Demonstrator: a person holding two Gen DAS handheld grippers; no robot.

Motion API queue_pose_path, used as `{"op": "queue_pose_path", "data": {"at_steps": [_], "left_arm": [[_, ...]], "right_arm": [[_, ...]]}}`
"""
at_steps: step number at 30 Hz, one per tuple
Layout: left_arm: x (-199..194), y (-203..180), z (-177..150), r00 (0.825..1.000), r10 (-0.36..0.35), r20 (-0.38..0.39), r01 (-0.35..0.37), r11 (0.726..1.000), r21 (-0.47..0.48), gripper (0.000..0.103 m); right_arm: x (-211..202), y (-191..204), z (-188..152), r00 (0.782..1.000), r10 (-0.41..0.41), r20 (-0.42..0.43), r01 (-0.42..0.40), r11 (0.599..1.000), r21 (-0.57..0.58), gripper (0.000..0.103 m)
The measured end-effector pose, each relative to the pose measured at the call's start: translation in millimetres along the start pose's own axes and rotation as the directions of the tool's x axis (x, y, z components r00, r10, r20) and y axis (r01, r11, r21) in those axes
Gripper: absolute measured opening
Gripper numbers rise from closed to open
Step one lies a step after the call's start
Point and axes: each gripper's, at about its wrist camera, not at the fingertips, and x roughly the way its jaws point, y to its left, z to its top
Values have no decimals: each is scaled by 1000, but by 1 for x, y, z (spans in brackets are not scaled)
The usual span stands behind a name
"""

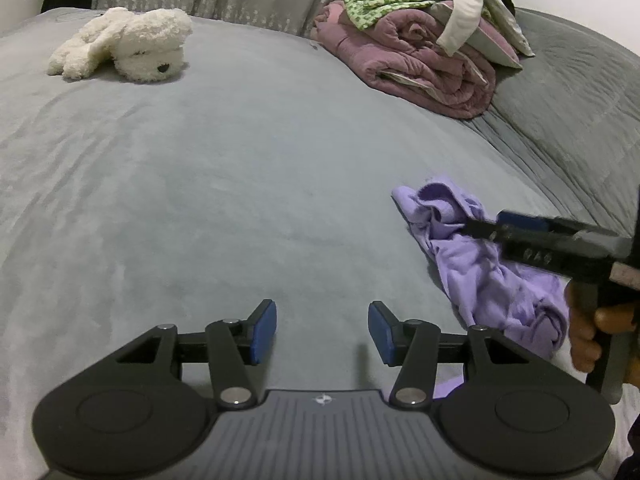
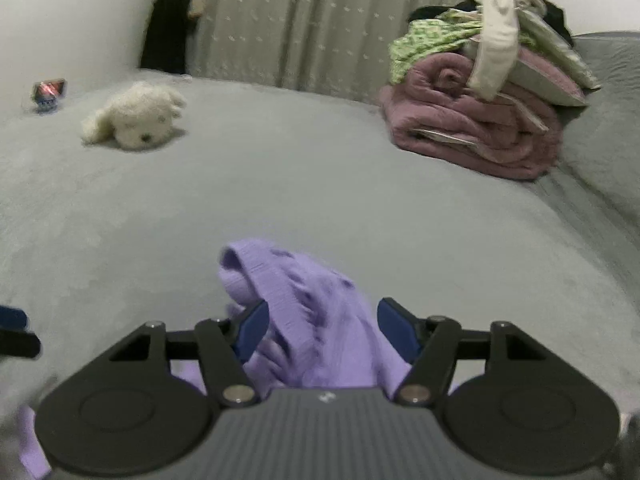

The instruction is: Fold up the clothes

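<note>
Hovering your left gripper (image 1: 322, 332) parted and empty over bare bedcover (image 1: 240, 184), you are spreading your right gripper (image 2: 323, 330) wide around the crumpled lilac garment (image 2: 304, 300) lying near-right, probably freeing it for flattening.

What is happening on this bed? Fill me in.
A person with a gripper in each hand is folding clothes on a grey bed. The right gripper is open, with a crumpled purple garment bunched between its fingers but not pinched. The left gripper is open and empty over bare bedding beside it. A pile of unfolded clothes sits on a rolled pink blanket at the back; a white plush dog lies apart.
</note>
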Motion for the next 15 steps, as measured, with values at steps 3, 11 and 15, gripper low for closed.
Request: {"op": "queue_pose_path", "data": {"at_steps": [3, 11, 15], "left_arm": [[1, 5, 3, 1000, 13, 3, -13, 1000, -10, 50], [-5, 12, 12, 999, -24, 46, 26, 999, -33, 52], [-13, 11, 14, 994, -57, 96, 59, 998, -22, 57]], "right_arm": [[17, 7, -3, 999, -7, -47, 4, 998, -63, 45], [10, -40, 16, 976, 216, 10, -207, 920, 334, 11], [-10, -57, 24, 888, 431, 163, -454, 756, 471, 11]]}}
